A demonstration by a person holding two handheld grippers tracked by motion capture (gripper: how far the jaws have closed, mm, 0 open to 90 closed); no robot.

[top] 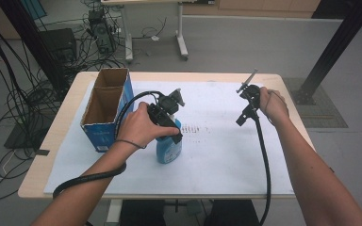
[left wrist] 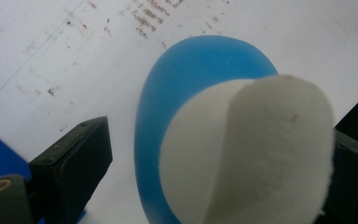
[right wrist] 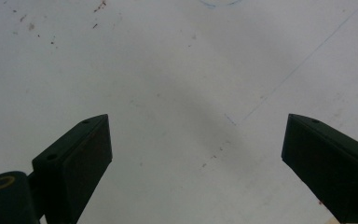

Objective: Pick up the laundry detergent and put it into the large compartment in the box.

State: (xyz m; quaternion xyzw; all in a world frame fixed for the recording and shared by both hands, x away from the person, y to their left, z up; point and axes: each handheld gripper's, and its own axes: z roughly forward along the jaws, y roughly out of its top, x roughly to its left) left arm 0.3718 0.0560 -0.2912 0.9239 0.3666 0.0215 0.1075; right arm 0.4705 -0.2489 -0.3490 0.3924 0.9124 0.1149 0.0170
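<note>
Blue bottle (left wrist: 168,116) with white cap (left wrist: 261,154), seen from above between the black jaws. Right jaw touches the cap; the left stands apart. Beneath: stained white sheet (left wrist: 51,56).

A carton (top: 106,109), open at the top with blue sides, stands near the left edge of the white sheet (top: 226,160) that covers most of the table (top: 37,181). Small reddish-brown marks (top: 197,128) dot the sheet's middle. Beyond the far edge, on the floor, lie tangled black cables (top: 9,94), a dark box (top: 59,42) and a white wheeled stand (top: 181,44).
</note>
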